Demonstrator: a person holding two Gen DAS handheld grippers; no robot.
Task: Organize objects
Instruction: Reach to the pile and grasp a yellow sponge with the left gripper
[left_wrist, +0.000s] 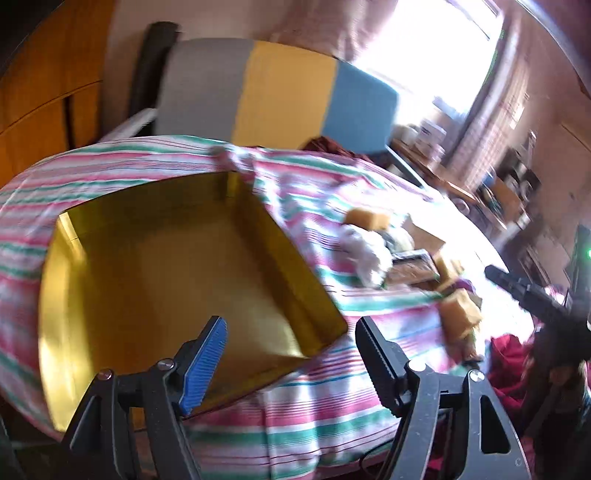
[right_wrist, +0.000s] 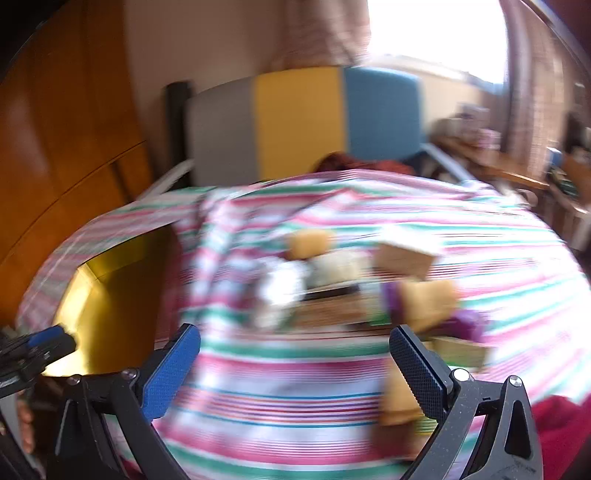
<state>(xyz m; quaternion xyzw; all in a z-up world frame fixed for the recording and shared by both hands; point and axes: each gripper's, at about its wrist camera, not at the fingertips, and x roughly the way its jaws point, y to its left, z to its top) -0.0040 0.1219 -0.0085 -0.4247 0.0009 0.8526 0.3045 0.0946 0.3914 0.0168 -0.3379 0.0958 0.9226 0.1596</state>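
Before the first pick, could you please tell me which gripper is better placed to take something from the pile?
Probably the right gripper: open, facing the blurred pile of tan blocks. The left gripper faces the empty gold tray.

Home, likely bedroom: bed under striped sheet (left_wrist: 314, 417), padded headboard (left_wrist: 273, 92) in grey, yellow, blue panels, wooden wardrobe (left_wrist: 44, 81), curtain (right_wrist: 325, 33) beside bright window (left_wrist: 443, 44), cluttered side table (left_wrist: 443, 173).

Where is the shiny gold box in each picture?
Left wrist: the gold box fills the lower left, open, behind the left gripper.
Right wrist: the box is at the left edge, partly cut off.
Shared landmark: the grey, yellow and blue headboard behind the striped cloth.
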